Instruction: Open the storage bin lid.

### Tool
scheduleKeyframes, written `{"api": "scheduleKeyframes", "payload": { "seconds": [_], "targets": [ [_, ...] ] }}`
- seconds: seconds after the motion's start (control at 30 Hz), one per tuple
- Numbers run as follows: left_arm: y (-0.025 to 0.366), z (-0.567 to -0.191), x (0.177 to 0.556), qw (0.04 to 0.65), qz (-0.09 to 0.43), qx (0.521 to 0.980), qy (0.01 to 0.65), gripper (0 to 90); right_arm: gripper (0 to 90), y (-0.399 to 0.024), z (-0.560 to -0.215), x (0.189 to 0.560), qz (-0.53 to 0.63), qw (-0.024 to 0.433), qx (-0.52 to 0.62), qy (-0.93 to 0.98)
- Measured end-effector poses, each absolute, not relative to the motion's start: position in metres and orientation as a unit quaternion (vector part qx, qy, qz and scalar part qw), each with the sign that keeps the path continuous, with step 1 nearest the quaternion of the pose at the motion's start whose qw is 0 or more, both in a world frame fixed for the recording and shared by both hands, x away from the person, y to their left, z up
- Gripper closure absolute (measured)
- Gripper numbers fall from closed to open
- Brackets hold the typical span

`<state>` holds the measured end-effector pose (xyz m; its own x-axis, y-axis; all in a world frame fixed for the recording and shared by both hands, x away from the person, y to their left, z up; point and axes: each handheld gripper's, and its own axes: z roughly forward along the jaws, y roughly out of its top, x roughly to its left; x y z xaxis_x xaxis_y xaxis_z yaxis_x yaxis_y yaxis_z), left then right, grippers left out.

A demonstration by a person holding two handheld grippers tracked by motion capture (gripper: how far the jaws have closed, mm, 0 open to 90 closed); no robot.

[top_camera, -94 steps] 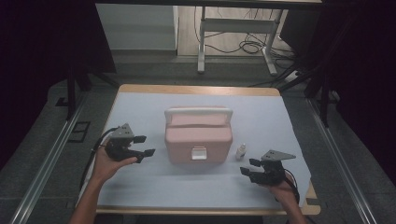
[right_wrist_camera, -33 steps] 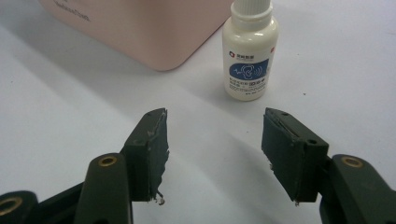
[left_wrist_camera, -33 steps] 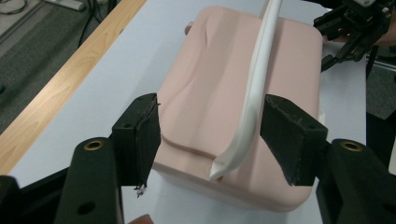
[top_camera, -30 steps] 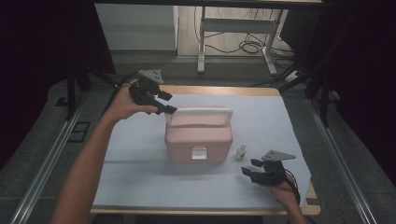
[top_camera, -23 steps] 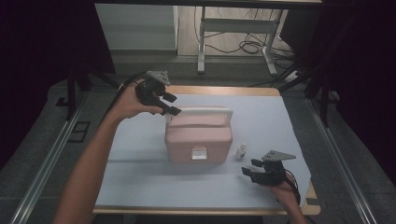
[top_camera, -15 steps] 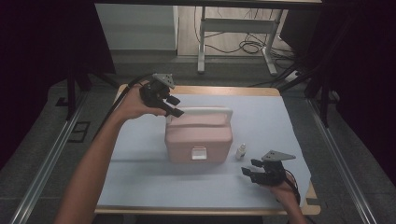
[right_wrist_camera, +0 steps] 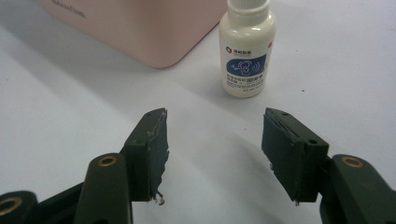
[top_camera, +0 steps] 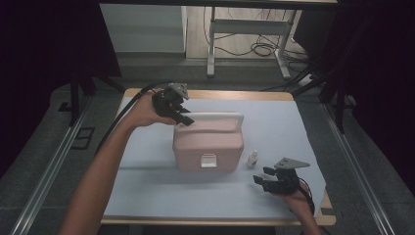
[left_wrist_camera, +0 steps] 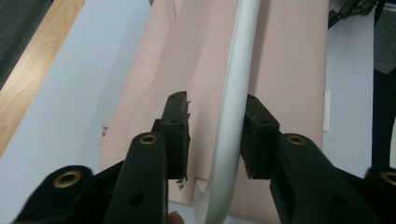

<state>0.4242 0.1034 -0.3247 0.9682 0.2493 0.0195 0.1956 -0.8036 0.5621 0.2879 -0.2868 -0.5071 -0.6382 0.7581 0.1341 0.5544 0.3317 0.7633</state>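
Left gripper [top_camera: 182, 116] sits at the far left corner of the pink lidded box [top_camera: 208, 144], its jaws straddling the left end of the box's white handle [top_camera: 215, 116]. From the left gripper view, the jaws [left_wrist_camera: 212, 135] have just been closing; the handle [left_wrist_camera: 236, 107] runs between the pads, touching or nearly touching one pad while a clear gap remains to the other, so nothing is pinched yet. The box [left_wrist_camera: 289, 74] fills the space beyond the handle in that view, standing on the pale blue table cover [left_wrist_camera: 70, 98].

Right gripper [top_camera: 269, 178] rests on the cover near the box's front right corner, held low in the person's right hand [top_camera: 293, 198]. Its jaws [right_wrist_camera: 212, 149] are spread wide with nothing between them. A small white bottle [right_wrist_camera: 247, 51] with a blue label stands upright just beyond those jaws, close beside the box's front right corner [right_wrist_camera: 140, 23]. In the high view the bottle [top_camera: 252, 159] stands between the box and the right gripper, touching neither.
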Motion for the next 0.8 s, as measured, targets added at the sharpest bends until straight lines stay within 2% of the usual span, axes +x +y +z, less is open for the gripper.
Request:
{"api": "scheduleKeyframes", "payload": {
  "seconds": [0.23, 0.8],
  "targets": [
    [0.101, -0.325, 0.424, 0.281, 0.044, 0.953, 0.104, 77.7, 40.8, -0.287, -0.508, 0.288, 0.409, 0.123, 0.407, 0.807],
    [0.098, -0.314, 0.432, 0.270, 0.045, 0.958, 0.088, 79.7, 40.7, -0.288, -0.509, 0.288, 0.409, 0.125, 0.408, 0.807]
  ]
}}
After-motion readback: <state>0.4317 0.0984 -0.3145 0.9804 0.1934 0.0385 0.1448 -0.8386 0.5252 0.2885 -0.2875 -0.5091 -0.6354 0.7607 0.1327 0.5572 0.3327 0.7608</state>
